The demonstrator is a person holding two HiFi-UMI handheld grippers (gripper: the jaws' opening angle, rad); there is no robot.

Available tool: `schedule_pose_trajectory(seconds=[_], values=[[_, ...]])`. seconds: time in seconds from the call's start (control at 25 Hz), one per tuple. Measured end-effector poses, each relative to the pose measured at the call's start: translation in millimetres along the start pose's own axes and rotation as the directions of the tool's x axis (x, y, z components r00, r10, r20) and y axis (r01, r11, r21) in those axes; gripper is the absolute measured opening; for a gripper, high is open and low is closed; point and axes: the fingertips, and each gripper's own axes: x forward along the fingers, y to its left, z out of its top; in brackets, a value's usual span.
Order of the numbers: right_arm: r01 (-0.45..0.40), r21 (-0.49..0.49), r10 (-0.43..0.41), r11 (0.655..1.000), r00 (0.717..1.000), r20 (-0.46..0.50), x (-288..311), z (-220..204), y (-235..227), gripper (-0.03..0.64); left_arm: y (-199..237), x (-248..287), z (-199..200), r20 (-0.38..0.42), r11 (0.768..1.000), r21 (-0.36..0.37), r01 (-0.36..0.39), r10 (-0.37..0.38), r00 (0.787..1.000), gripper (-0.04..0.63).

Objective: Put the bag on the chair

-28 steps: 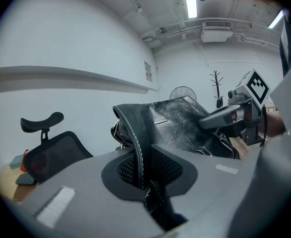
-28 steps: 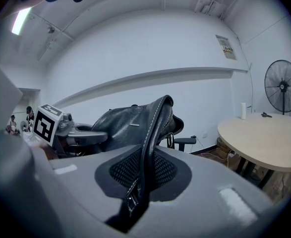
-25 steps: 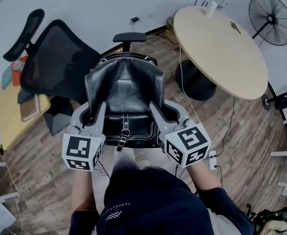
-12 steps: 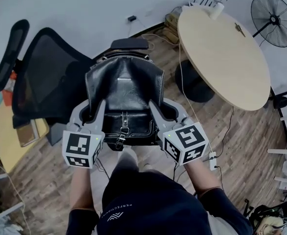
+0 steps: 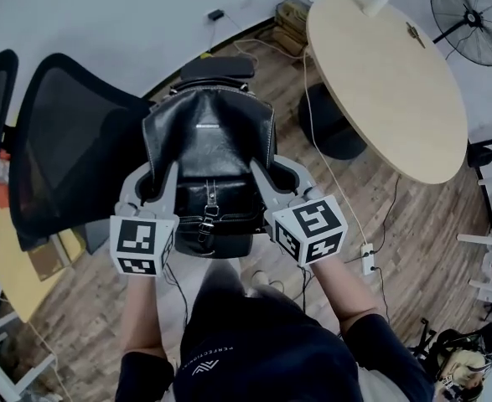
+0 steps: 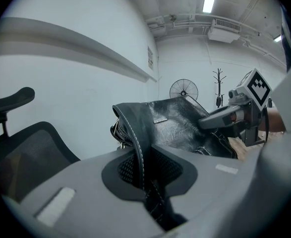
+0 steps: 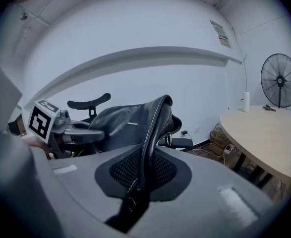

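A black leather bag (image 5: 209, 153) hangs in the air between my two grippers, in front of the person's body. My left gripper (image 5: 157, 182) is shut on the bag's left edge (image 6: 135, 143), whose stitched rim runs between the mesh pads. My right gripper (image 5: 261, 177) is shut on the bag's right edge (image 7: 147, 148) in the same way. The black mesh office chair (image 5: 61, 149) stands to the left, its backrest (image 6: 21, 155) close beside the bag; its armrest (image 5: 216, 67) shows just beyond the bag's top. The seat is hidden under the bag.
A round wooden table (image 5: 380, 78) stands at the right, with a dark pedestal (image 5: 329, 128) and cables on the wood floor. A standing fan (image 5: 472, 15) is at the far right. A yellow surface (image 5: 2, 249) with books lies at the left.
The bag and both grippers have stayed together, while the view has swung left: the chair now sits nearer and larger at the left, and the table has shifted up and right.
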Motion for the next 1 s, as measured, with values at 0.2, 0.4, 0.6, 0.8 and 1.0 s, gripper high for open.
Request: schedule_pose_trajectory(seconds=[0.2,0.4,0.6,0.8,1.0], values=[[0.031,0.002,-0.031,1.000,0.999,-0.010,29,-14,-9,0.043,17,25,-18,-0.006,1.000,-0.017,0.016,-0.016,1.000,0.057],[0.056,0.009,-0.056,0.998,0.998,-0.035,54,-36,-19,0.043,26,47,-44,-0.028,0.999,-0.040,0.034,-0.035,0.999,0.057],[0.082,0.024,-0.081,0.996,0.994,-0.072,76,-64,-26,0.043,32,66,-75,-0.057,0.996,-0.072,0.051,-0.055,0.997,0.055],[0.100,0.031,-0.096,0.994,0.989,-0.114,90,-97,-34,0.044,30,81,-108,-0.086,0.994,-0.095,0.061,-0.069,0.994,0.057],[0.111,0.047,-0.102,0.993,0.982,-0.156,100,-129,-46,0.046,24,96,-137,-0.120,0.991,-0.116,0.066,-0.079,0.990,0.057]])
